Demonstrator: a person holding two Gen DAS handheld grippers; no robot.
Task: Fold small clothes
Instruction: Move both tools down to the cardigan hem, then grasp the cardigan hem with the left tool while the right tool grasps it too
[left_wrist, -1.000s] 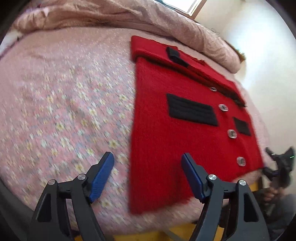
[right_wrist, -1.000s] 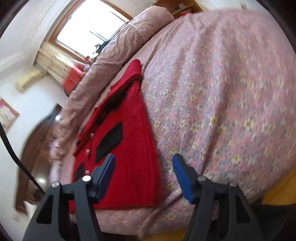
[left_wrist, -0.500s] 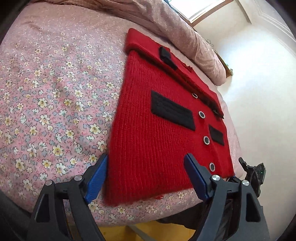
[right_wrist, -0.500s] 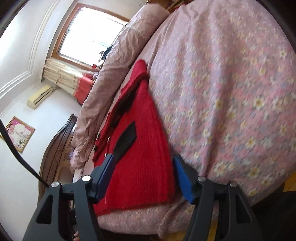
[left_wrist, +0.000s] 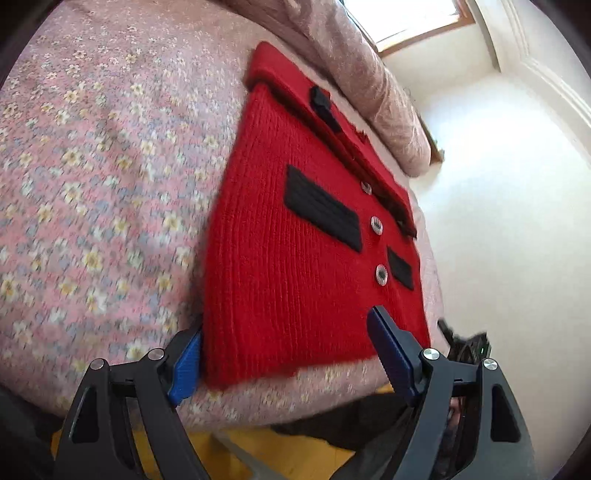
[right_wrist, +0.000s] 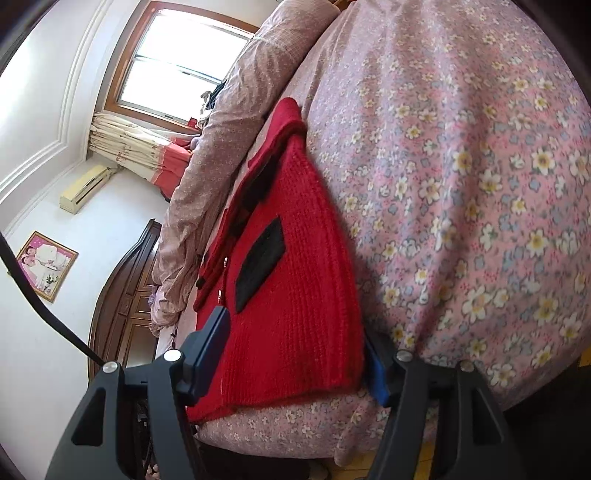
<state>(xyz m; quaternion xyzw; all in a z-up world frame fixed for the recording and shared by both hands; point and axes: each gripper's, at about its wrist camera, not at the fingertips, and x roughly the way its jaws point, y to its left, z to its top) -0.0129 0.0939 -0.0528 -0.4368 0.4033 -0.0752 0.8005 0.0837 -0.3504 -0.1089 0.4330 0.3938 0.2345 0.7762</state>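
Both hand-held grippers are at the near hem of the red knitted cardigan (left_wrist: 295, 258), one at each bottom corner. The left hand-held gripper (left_wrist: 284, 349) has its jaws spread wide on either side of the cardigan's left corner, and they have just been opening a little more; the knit lies between the blue pads (left_wrist: 184, 362) but they do not squeeze it. The right hand-held gripper (right_wrist: 299, 354) is spread wide too, with the cardigan's right corner between its pads and not pinched.

The cardigan lies flat on the flowered bedsheet (left_wrist: 92, 184), close to the near edge of the bed. Its front faces up. Black pocket strips (left_wrist: 321, 206) sit near the cardigan's middle, and round buttons (left_wrist: 376, 225) run down beside them. The collar end points to the rolled quilt (left_wrist: 369, 74), which lies just past the cardigan's far end.

The cardigan looks soft, thick and floppy, and probably light. It would bend anywhere and sag if lifted by one corner only. The fuzzy knit should not slip in the pads, but it could stretch if pulled hard. The two hem corners look like good places to grab, taking both layers together, so the bottom half can be lifted evenly and laid over toward the collar. The buttons are best kept out of the pads.
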